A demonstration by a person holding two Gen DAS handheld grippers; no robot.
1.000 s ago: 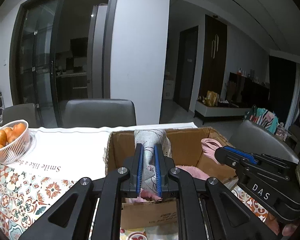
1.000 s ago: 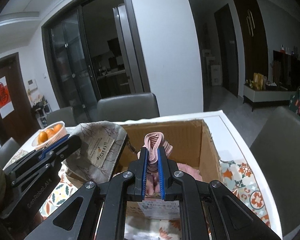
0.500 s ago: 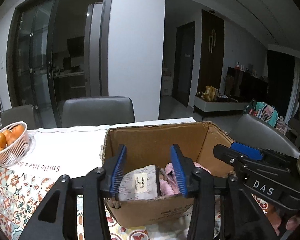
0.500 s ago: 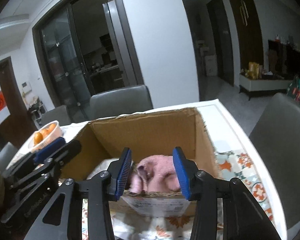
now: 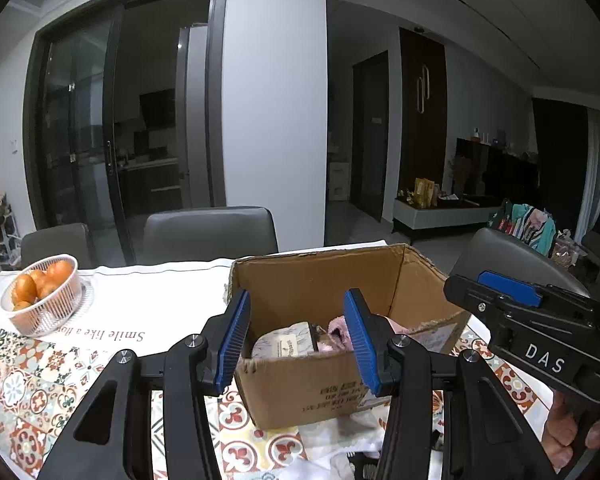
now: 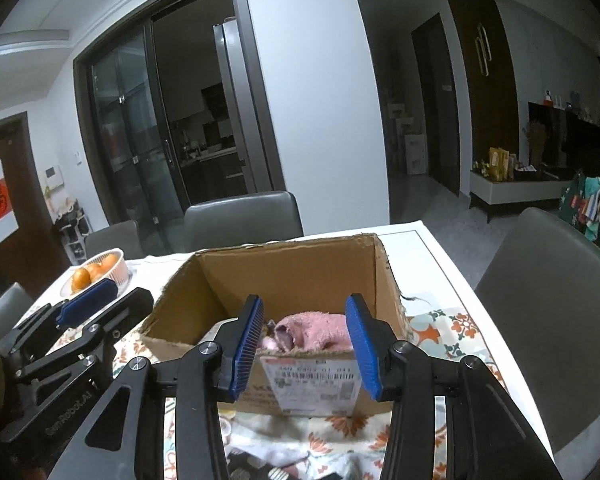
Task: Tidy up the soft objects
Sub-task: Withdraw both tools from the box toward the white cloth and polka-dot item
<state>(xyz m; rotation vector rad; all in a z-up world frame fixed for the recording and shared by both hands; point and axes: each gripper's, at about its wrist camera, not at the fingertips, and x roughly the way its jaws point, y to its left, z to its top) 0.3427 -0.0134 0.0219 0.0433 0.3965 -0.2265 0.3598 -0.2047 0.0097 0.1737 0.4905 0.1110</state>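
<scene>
An open cardboard box (image 5: 320, 276) stands on the table, also in the right wrist view (image 6: 284, 272). Inside lie a grey patterned folded cloth with a label (image 5: 284, 344) and a pink fluffy cloth (image 5: 338, 330), which shows in the right wrist view (image 6: 316, 330). My left gripper (image 5: 298, 340) is open and empty, held just before the box's near wall. My right gripper (image 6: 306, 344) is open and empty, also just before the box. Each gripper shows in the other's view, the right one (image 5: 508, 294) and the left one (image 6: 88, 302).
A white basket of oranges (image 5: 44, 292) stands at the far left on a white runner (image 5: 140, 292). Grey chairs (image 5: 210, 228) stand behind the table, another (image 6: 548, 304) at the right. Cloth items lie on the patterned tablecloth (image 5: 32, 384) before the box.
Both grippers were shut on cloths above the box, the left on the grey one, the right on the pink one. They opened, the cloths dropped in, and both grippers drew back.
</scene>
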